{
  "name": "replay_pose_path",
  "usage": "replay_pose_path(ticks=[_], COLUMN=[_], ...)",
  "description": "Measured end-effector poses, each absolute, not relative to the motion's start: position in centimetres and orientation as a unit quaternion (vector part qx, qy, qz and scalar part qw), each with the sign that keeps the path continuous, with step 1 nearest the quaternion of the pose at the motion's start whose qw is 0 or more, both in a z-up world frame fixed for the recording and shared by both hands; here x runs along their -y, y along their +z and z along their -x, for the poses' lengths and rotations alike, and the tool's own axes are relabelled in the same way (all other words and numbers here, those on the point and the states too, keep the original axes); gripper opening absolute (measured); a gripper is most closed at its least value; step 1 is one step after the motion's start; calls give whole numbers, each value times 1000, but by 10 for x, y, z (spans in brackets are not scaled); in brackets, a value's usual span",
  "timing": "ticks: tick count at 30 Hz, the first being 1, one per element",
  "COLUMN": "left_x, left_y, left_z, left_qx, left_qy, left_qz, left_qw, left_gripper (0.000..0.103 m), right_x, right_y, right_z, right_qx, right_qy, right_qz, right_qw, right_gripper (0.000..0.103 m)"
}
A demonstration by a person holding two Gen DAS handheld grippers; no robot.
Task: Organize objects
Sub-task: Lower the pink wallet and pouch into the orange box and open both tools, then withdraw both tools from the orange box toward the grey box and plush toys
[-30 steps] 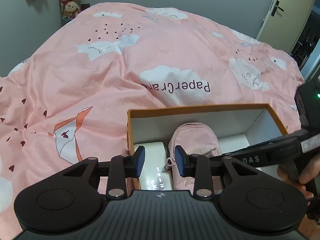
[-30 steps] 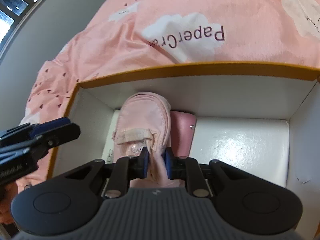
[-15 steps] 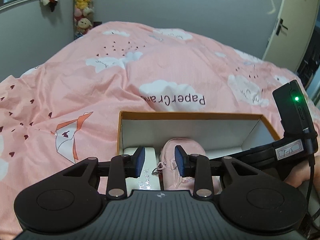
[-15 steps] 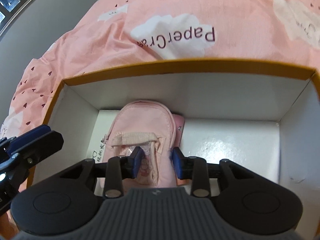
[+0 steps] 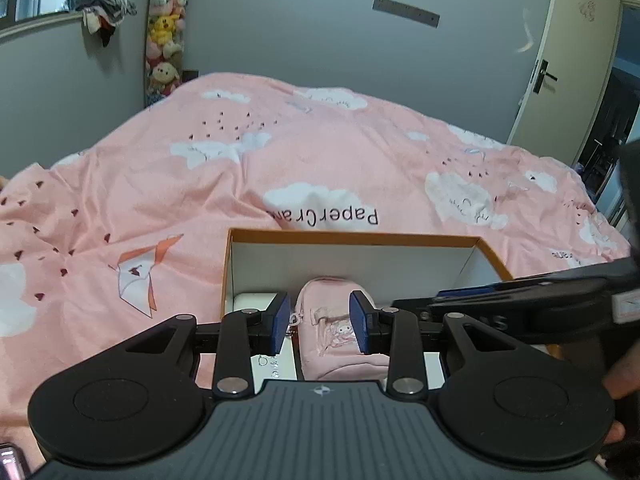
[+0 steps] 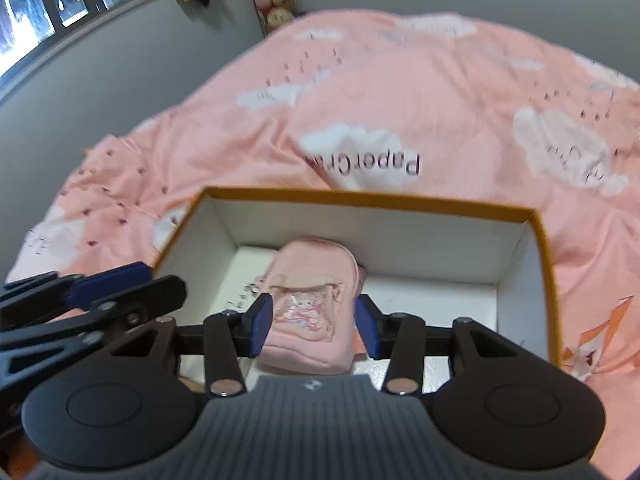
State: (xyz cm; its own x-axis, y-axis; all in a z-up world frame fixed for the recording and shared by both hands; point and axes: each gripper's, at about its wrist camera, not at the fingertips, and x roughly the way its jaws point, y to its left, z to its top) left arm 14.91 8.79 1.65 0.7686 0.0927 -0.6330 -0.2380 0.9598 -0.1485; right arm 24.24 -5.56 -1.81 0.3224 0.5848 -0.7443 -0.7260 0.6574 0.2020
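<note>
The orange-rimmed cardboard box with white inner walls (image 6: 372, 204) (image 5: 352, 238) sits open on a pink bedcover printed with white clouds (image 5: 320, 152) (image 6: 400, 88). Inside it, toward the left, a small pink fabric pouch with a cartoon print (image 6: 310, 304) (image 5: 336, 324) lies partly on a flat white package with dark lettering (image 5: 256, 300) (image 6: 244, 280). The right gripper (image 6: 314, 326) hangs above the pouch, jaws spread wide and empty. The left gripper (image 5: 318, 322) is likewise parted, gripping nothing.
</note>
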Motion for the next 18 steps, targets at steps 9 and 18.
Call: replay_pose_path(ticks=[9,18], left_x=[-64,-33], left_y=[41,44], left_z=[-119,-85], left_qx=[-294,-284], left_qy=[80,43], left_qz=[95,75], left_qw=[948,955], left_gripper=[39,39], right_x=[107,167], right_y=[25,27], right_z=[-185,-132], right_qx=[-331,-283], right_qy=[399,376], right_qz=[64,37], right_qw=[853,882], right_gripper=[51,53])
